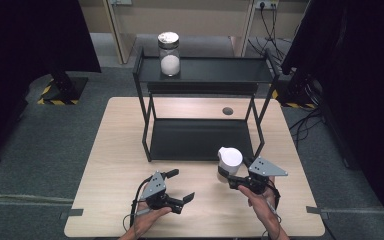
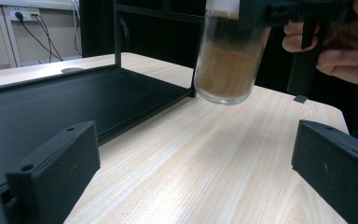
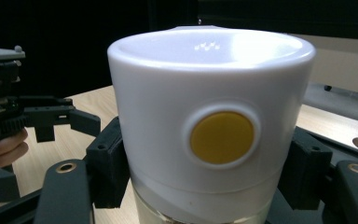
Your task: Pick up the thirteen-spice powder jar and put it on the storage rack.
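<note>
A clear jar with a white lid (image 1: pixel 228 162) and brown powder inside hangs just above the table, held by my right gripper (image 1: pixel 236 181), which is shut on it below the lid. The right gripper view shows the white lid (image 3: pixel 212 116) with a yellow round button, black jaws pressing both sides. From the left gripper view the jar (image 2: pixel 230 65) floats off the wood, tilted slightly. My left gripper (image 1: pixel 182 186) is open low over the table's front, jaws spread wide with nothing between them. A second jar with white powder (image 1: pixel 169 54) stands on the rack's top shelf.
A black two-tier metal rack (image 1: pixel 205 90) stands on the wooden table (image 1: pixel 110 165); its lower tray (image 1: pixel 200 139) is bare. A round cable hole (image 1: pixel 227 111) lies behind the rack. Dark curtains and stands flank the table.
</note>
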### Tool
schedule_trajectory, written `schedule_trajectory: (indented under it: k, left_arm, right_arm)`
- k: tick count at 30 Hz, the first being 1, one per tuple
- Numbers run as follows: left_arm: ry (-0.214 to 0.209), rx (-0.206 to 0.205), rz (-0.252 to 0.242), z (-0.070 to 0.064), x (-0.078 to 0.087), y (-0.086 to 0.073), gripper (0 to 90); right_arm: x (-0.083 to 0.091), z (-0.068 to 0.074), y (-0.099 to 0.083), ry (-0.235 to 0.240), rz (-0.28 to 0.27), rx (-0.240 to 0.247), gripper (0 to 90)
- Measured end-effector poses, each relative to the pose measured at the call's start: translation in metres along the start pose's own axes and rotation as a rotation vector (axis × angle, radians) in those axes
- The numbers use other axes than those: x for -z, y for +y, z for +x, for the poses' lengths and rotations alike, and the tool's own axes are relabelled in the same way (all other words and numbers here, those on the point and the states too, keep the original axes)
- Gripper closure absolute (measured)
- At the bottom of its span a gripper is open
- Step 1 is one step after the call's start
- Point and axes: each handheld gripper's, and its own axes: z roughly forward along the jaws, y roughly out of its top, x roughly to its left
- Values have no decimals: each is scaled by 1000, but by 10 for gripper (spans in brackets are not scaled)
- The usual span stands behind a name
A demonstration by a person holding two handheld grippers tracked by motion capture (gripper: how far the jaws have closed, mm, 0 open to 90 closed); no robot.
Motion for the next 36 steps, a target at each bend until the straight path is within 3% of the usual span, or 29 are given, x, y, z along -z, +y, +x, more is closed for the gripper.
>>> schedule_trajectory:
  k: [13, 36]
  left_arm:
    - [-1, 3, 1, 0, 0, -1, 5]
    - [-2, 14, 1, 1, 0, -1, 5]
  right_arm:
    - [-1, -9, 29, 47, -7, 2, 308]
    - [-11, -17, 95, 116, -15, 22, 308]
